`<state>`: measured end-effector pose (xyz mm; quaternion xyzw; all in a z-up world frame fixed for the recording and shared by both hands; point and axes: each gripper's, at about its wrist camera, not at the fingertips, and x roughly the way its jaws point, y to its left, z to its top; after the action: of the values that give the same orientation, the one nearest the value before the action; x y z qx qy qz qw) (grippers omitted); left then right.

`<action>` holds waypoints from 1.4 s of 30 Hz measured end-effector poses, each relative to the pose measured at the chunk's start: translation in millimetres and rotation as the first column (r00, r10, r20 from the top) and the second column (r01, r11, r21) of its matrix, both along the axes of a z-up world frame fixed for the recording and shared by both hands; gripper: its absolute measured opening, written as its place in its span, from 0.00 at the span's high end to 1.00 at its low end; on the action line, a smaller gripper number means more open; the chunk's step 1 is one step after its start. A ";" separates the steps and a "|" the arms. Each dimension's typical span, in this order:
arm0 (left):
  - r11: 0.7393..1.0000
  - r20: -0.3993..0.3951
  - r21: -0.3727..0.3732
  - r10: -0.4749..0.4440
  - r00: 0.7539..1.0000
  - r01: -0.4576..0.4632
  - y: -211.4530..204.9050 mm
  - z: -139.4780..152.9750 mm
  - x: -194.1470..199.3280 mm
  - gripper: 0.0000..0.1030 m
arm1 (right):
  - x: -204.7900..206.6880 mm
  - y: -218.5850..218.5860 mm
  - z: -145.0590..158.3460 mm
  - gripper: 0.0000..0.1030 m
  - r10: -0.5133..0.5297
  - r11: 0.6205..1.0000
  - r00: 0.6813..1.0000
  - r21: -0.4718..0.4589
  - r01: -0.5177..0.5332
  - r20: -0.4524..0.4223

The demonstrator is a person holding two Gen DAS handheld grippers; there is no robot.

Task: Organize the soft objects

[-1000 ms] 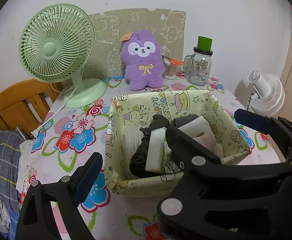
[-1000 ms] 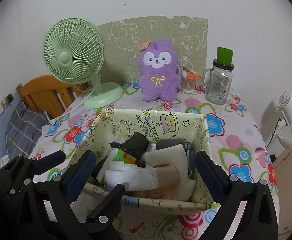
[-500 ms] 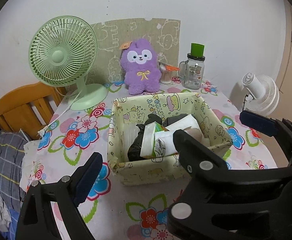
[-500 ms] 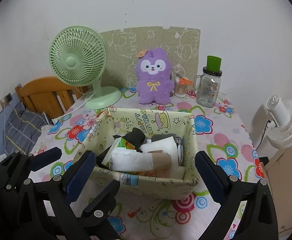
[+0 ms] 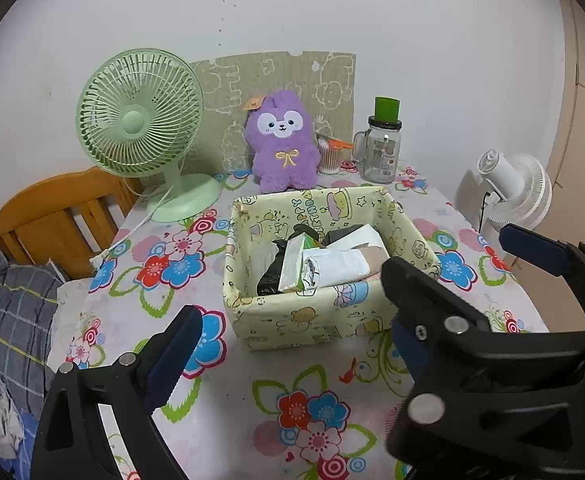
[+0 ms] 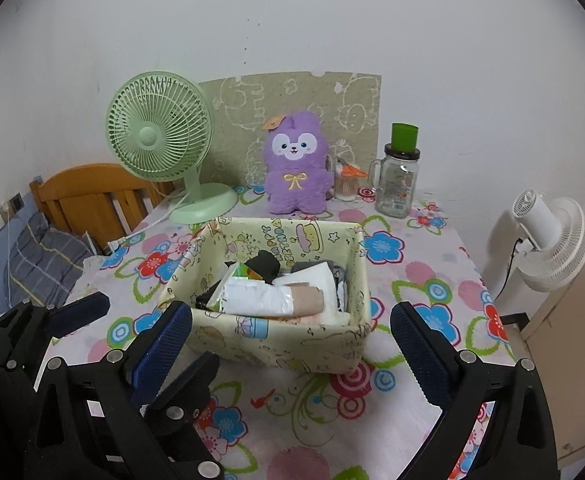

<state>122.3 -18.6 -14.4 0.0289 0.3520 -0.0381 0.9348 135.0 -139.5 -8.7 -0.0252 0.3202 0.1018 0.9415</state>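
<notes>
Floral cloth covers the desk (image 6: 432, 248); a fabric bin (image 6: 292, 336) of soft items sits centred, both claws, left (image 5: 288, 344) and right (image 6: 292, 344), apart and empty.

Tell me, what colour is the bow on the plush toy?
The bow on the purple plush toy is yellow, best seen in the right wrist view.

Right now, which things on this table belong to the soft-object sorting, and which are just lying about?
Job: fabric bin; folded soft items inside it; purple plush, possibly.

Lying about: green fan; glass jar; swab cup; white fan.
</notes>
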 end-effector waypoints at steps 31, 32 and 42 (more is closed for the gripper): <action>0.999 0.087 -0.017 0.033 0.996 -0.032 5.6 25.1 -73.4 0.00 | -79.0 -34.6 28.8 0.02 -0.070 0.998 0.993 0.007 0.069 0.096; 0.999 0.089 -0.017 0.036 0.995 -0.034 6.6 25.7 -74.5 0.00 | -80.4 -35.2 29.5 0.02 -0.070 0.998 0.993 0.007 0.070 0.098; 0.998 0.115 -0.024 0.052 0.992 -0.049 12.8 34.8 -87.1 0.00 | -96.0 -43.3 39.4 0.02 -0.081 0.997 0.989 0.028 0.078 0.120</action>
<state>35.2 -5.7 20.4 0.0121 0.2973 -0.0164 0.9546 39.0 -182.8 30.7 -0.0075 0.2618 0.0664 0.9628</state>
